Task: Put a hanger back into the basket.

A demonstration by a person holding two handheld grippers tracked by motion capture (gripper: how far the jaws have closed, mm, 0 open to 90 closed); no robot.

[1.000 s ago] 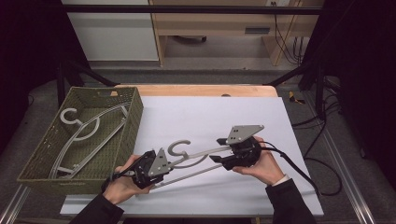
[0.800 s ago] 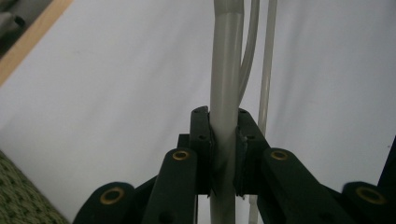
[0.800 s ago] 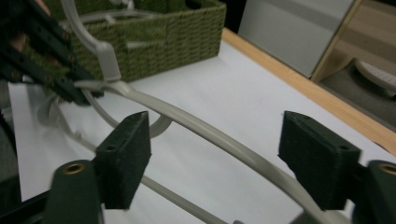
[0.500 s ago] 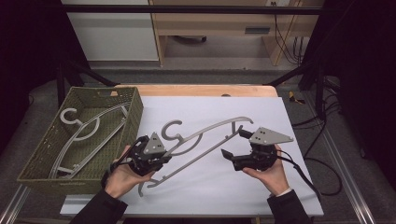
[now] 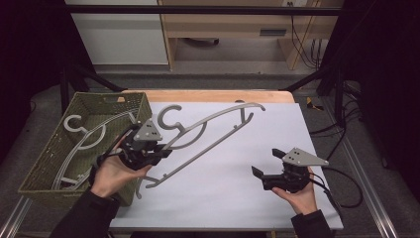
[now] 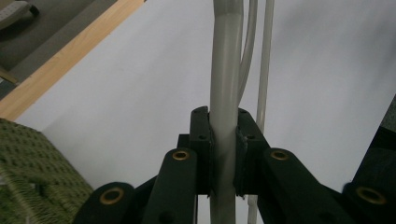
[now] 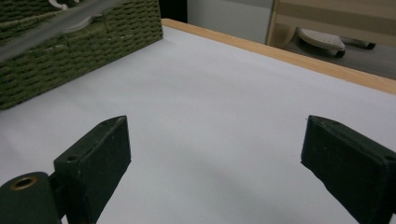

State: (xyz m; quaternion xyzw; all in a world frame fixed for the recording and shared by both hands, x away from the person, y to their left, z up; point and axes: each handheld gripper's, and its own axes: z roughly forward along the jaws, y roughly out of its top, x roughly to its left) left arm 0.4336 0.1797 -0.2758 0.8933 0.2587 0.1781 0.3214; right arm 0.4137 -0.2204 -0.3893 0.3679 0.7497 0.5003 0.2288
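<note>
Left gripper (image 5: 161, 152): its jaws are clamped on one bar of the grey hanger (image 5: 208, 136), seen close up in the left gripper view with the pads pressed on the bar (image 6: 224, 116) from both sides.
Right gripper (image 5: 265, 163): jaws apart with nothing between them, having just been opening; it sits low over the white table (image 5: 237, 198), well apart from the hanger (so the left hand carries it alone).
Where the hanger is: lifted clear of the table, just beside the green basket (image 5: 44, 168), which already holds another hanger (image 5: 84, 136).
Step in hand, as I judge it: carrying the hanger over to the basket.
Doing it well: keep the grip firm, since it sits near one end and the far end may swing or droop; lift the low tip over the basket wall before lowering.
Long axis: runs diagonally in the high view, from the near-left end up to the far-right end.
Hook (image 5: 171, 117): points toward the far side, near the basket's corner.
</note>
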